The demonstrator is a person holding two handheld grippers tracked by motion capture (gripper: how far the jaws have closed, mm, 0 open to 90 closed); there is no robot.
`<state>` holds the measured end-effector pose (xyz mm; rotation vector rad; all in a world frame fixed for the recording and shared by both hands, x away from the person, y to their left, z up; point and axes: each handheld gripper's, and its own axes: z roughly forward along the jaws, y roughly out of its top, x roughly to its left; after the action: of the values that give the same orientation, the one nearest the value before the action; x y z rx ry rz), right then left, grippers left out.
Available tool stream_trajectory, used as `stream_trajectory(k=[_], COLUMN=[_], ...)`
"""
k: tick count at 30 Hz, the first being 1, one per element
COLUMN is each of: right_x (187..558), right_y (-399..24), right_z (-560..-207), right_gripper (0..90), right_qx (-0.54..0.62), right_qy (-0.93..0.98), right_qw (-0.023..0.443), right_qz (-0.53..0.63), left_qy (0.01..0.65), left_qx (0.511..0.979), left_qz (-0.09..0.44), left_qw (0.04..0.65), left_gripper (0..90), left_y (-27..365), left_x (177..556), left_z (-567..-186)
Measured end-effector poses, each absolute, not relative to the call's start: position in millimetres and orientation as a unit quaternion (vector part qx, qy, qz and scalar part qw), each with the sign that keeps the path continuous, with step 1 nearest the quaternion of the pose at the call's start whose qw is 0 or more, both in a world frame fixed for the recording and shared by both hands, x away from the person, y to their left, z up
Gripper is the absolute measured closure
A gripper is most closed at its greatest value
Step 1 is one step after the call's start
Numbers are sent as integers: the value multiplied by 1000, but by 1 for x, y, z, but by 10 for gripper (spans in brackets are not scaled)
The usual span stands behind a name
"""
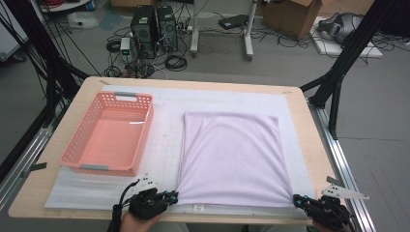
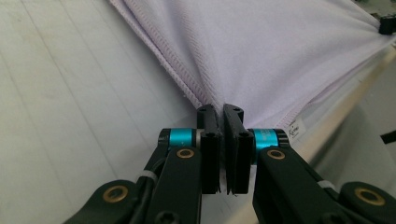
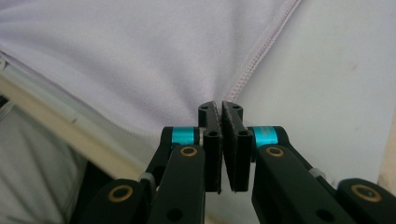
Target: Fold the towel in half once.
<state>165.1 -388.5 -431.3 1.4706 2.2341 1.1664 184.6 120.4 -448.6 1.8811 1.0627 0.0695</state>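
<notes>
A pale lilac cloth lies flat and folded on the white mat, a rough rectangle right of the table's middle. My left gripper pinches its near left corner, and in the left gripper view the jaws stand together on the cloth at my left gripper. At the near right corner my right gripper is shut on the cloth too. The right gripper view has the hem of the cloth running into my right gripper. A small label hangs at the near edge.
A pink plastic basket stands empty on the left of the mat. The table's near wooden edge runs just under both grippers. Black frame legs, cables and computer cases stand on the floor beyond the table.
</notes>
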Motion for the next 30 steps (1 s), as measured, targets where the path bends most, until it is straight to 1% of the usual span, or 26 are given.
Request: stream_trajectory(k=[1, 2, 3, 4, 5, 6, 8, 11, 15, 18, 22, 27, 30], right_x=[161, 157, 155, 155, 157, 158, 162, 173, 190, 202, 214, 226, 233], right_y=[-388, -387, -387, -387, -387, -387, -387, -387, -388, -389, -389, -388, -389], right_z=[-431, -432, -433, -434, -434, -433, -430, -428, -430, -431, -434, -434, -435], right_gripper=[869, 861, 831, 767, 692, 665, 634, 617, 609, 606, 595, 594, 590], right_qx=[500, 500, 501, 503, 507, 508, 504, 499, 496, 497, 499, 505, 510], right_qy=[763, 766, 765, 764, 761, 756, 751, 746, 745, 744, 746, 743, 741], right_qw=[113, 111, 112, 114, 114, 122, 138, 161, 177, 176, 172, 170, 172], right_qz=[393, 389, 387, 388, 389, 395, 404, 410, 409, 410, 405, 404, 403], left_qy=[427, 422, 423, 429, 431, 431, 430, 431, 427, 434, 428, 435, 448], left_qx=[771, 771, 768, 763, 756, 748, 737, 731, 733, 729, 740, 740, 740], left_qz=[28, 31, 35, 42, 52, 60, 79, 93, 101, 111, 133, 141, 142], left_qw=[472, 476, 479, 482, 490, 500, 515, 521, 519, 518, 501, 493, 481], left_gripper=[841, 795, 691, 595, 534, 506, 497, 495, 518, 531, 591, 605, 580], left_y=[121, 121, 121, 122, 122, 122, 123, 122, 116, 111, 102, 94, 92], left_x=[181, 180, 182, 186, 190, 195, 207, 232, 272, 298, 324, 355, 371], left_z=[-450, -451, -452, -452, -451, -449, -444, -438, -435, -435, -434, -433, -438])
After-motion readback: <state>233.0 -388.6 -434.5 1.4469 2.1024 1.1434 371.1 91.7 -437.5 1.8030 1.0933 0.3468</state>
